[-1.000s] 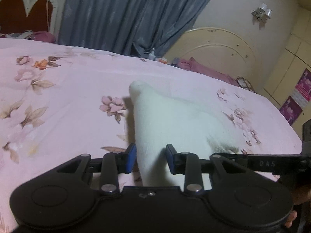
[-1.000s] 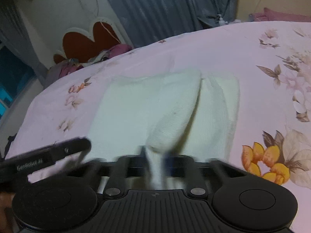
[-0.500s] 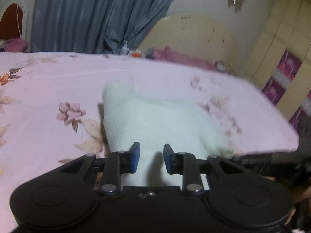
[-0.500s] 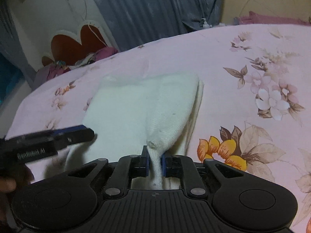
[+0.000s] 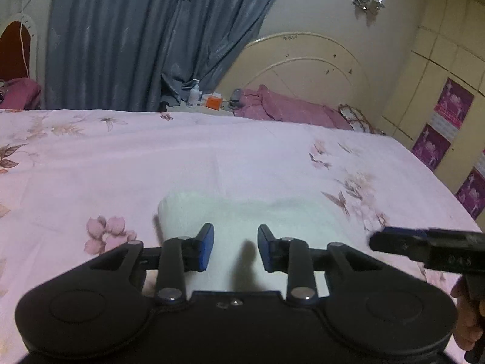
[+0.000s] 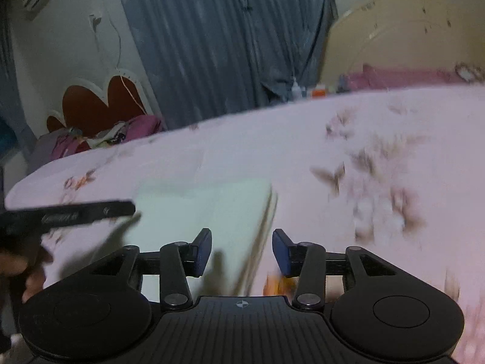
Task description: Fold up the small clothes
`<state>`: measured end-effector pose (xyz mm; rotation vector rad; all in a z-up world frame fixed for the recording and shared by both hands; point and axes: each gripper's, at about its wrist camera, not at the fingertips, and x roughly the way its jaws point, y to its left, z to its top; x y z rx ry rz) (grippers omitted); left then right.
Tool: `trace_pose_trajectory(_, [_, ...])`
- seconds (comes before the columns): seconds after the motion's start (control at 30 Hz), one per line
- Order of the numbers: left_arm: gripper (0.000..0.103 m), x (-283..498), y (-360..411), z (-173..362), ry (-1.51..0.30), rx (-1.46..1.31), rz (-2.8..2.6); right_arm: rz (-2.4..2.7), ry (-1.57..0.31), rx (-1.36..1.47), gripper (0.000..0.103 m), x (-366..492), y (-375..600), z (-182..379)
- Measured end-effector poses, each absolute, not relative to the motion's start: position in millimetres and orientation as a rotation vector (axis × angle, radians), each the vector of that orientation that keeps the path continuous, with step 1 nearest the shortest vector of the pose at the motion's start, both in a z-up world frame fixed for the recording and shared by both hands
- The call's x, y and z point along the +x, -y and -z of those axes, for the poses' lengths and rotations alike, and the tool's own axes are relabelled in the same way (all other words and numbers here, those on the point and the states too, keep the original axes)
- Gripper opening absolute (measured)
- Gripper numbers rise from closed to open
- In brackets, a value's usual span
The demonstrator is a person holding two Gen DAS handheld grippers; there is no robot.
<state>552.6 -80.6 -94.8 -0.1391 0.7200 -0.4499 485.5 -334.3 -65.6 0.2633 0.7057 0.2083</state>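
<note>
A small white knitted garment (image 5: 239, 212) lies folded flat on the pink floral bed sheet (image 5: 121, 166). My left gripper (image 5: 235, 247) hovers over its near edge. Its jaws are opening slightly, and the blue pads (image 5: 206, 247) stand apart without pressing the cloth. In the right wrist view the garment (image 6: 194, 212) shows a layered right edge. My right gripper (image 6: 241, 251) is above that edge with its jaws opening, and nothing is pinched between them. Each gripper's fingers reach into the other's view, the right (image 5: 424, 244) and the left (image 6: 75, 214). A person's hands hold both handles.
The bed spreads wide on all sides of the garment. Purple pillows (image 5: 288, 109) lie by the cream headboard (image 5: 303, 57). A bottle and an orange box (image 5: 213, 102) stand beyond the far edge by the blue curtain (image 5: 136, 39). Clothes are heaped at the far left (image 6: 121, 130).
My right gripper has let go of the raised white fold, which now lies flat on the garment. Both grippers have drawn back and up a little, and the left has shifted sideways.
</note>
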Motion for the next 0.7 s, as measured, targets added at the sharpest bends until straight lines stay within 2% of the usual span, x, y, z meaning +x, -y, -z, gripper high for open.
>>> trace_pose_trajectory(0.07, [0.029,565.6,85.2,99.7,-0.736,-0.152,0.45,-0.266,-0.725,0.23,0.04,512.1,318.1,67.1])
trace_pose_trajectory(0.1, [0.029,571.4,90.8,106.2,-0.767,-0.136,0.466,-0.286,-0.743,0.197,0.033,525.0,307.8,71.1])
trace_pose_trajectory(0.13, [0.029,573.5,98.3,114.2,-0.831,-0.096,0.472,-0.291,-0.784,0.165,0.032,536.9,299.4,78.6])
trace_pose_trajectory(0.2, [0.029,567.2,109.2,112.3,-0.834,-0.014,0.495,-0.277,-0.916,0.102,0.031,552.3,291.8,99.0])
trace_pose_trajectory(0.27, [0.031,563.9,106.9,107.4,-0.812,0.003,0.492,-0.29,-0.929,0.091,0.032,548.3,294.0,93.6])
trace_pose_trajectory(0.5, [0.034,591.3,96.6,122.3,-0.835,-0.13,0.453,-0.248,-0.869,0.127,0.032,549.0,303.0,105.7])
trace_pose_trajectory(0.7, [0.031,537.7,75.8,99.8,-0.762,-0.131,0.491,-0.29,-0.821,0.148,0.032,525.8,312.6,78.1])
